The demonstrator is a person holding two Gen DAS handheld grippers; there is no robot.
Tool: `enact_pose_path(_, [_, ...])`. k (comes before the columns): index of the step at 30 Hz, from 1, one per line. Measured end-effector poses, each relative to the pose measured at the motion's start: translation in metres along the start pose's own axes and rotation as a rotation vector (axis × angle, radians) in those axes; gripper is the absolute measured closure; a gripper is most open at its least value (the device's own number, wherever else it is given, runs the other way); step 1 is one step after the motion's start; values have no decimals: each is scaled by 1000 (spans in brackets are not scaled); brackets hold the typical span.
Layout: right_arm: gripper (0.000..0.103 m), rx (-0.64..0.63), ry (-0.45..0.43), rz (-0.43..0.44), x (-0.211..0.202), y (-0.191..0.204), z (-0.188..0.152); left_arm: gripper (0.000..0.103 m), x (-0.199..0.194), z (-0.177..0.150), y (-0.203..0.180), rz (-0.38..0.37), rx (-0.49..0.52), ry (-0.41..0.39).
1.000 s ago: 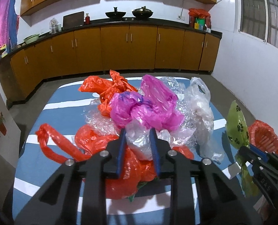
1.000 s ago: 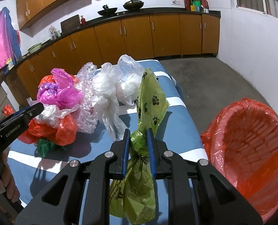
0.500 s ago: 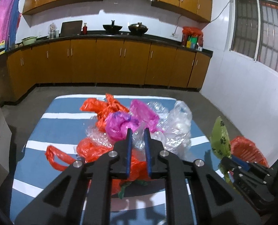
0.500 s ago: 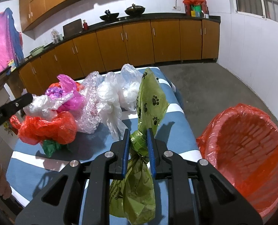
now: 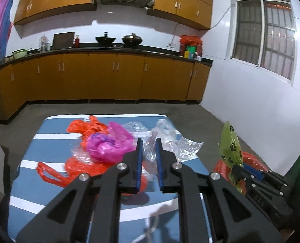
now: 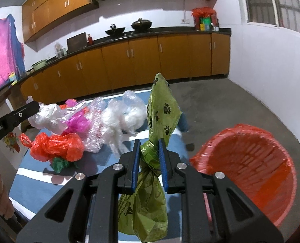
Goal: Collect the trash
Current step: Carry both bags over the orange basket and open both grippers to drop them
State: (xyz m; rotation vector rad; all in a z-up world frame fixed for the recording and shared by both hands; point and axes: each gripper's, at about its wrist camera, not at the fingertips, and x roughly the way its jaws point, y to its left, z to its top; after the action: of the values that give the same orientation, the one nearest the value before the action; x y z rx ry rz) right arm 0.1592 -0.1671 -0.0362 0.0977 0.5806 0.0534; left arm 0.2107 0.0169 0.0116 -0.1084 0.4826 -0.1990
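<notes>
The right gripper (image 6: 149,158) is clamped on the knotted neck of a green paw-print bag (image 6: 162,109), held in the air just beside the red-lined trash basket (image 6: 249,162). The left gripper (image 5: 149,156) has its jaws pinched on a clear crinkled plastic bag (image 6: 46,115), lifted off the pile of orange, pink and clear bags (image 6: 85,133) on the blue striped table (image 5: 48,184). The step in hand looks like carrying both pieces to the basket; next, swing each over the rim and release.
</notes>
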Motion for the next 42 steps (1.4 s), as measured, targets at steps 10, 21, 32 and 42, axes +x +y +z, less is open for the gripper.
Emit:
enact_pose_path(10, [84,69,-30,-107,-29,-59,-1,90,14,-7,-60,-108,29,33])
enact_pose_path(21, [84,165,-19,-192,-42,-117,-13,90,47,-22,-133,-240,85,94])
enact_pose_path(32, [84,235,-21,-236,-45,-157,-19,90,77,-41,-188,-340,132,152])
enact_pose_path(42, [84,300,-23,-239,-43,-184,-22,89,101,-54,-214,-378,157,208])
